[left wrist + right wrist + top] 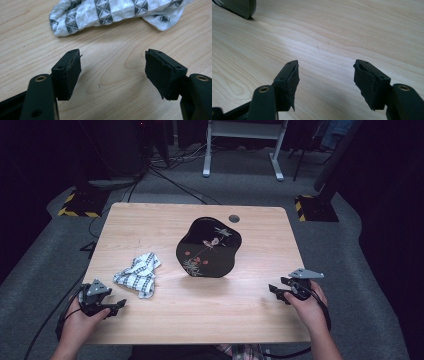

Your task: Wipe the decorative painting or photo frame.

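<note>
A black lacquer tray (209, 248) with a painted bird and flowers lies in the middle of the wooden table (200, 305); its edge (239, 7) shows at the top left of the right gripper view. A crumpled white cloth with a dark triangle pattern (138, 274) lies left of the tray, and the same cloth (112, 12) lies just beyond the left jaws. My left gripper (119, 307) rests near the table's front left corner, open, with bare wood between its pads. At the front right my right gripper (275, 291) stands open over bare wood too.
A round cable hole (234, 218) sits near the table's far edge. Beyond the table are a white desk frame (242, 145) and yellow-and-black striped floor bases (80, 205) on grey carpet. Cables trail from both grippers off the table's sides.
</note>
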{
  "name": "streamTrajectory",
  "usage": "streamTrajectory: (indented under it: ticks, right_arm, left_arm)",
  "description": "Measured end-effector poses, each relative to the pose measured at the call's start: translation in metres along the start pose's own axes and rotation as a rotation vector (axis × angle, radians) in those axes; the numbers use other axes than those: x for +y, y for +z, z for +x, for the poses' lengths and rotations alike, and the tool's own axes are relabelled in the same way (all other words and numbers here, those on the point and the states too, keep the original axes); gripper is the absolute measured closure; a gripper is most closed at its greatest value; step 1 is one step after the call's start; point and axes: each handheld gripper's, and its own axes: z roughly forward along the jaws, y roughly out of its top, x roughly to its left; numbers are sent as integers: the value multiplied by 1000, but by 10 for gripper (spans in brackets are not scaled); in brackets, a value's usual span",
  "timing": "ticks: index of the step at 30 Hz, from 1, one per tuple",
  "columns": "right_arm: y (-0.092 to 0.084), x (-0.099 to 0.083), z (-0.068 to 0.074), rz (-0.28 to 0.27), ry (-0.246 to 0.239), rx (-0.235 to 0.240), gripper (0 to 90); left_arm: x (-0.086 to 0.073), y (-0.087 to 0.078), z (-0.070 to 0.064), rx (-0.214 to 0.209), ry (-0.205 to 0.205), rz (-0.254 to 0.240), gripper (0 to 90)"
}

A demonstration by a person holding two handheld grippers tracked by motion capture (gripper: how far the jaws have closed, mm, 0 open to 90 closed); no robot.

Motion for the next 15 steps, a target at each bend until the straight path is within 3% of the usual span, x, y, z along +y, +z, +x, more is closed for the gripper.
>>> streamTrajectory:
  ticks: [5, 10, 15]
  right_arm:
    - [8, -6, -2, 20, -6, 2, 364]
    - [16, -13, -3, 65, -34, 3, 304]
    - [22, -17, -1, 21, -60, -28, 231]
  left_arm:
    - [-2, 4, 3, -7, -1, -16, 245]
    - [-6, 9, 4, -11, -3, -66, 149]
    - [-5, 9, 5, -9, 1, -59, 145]
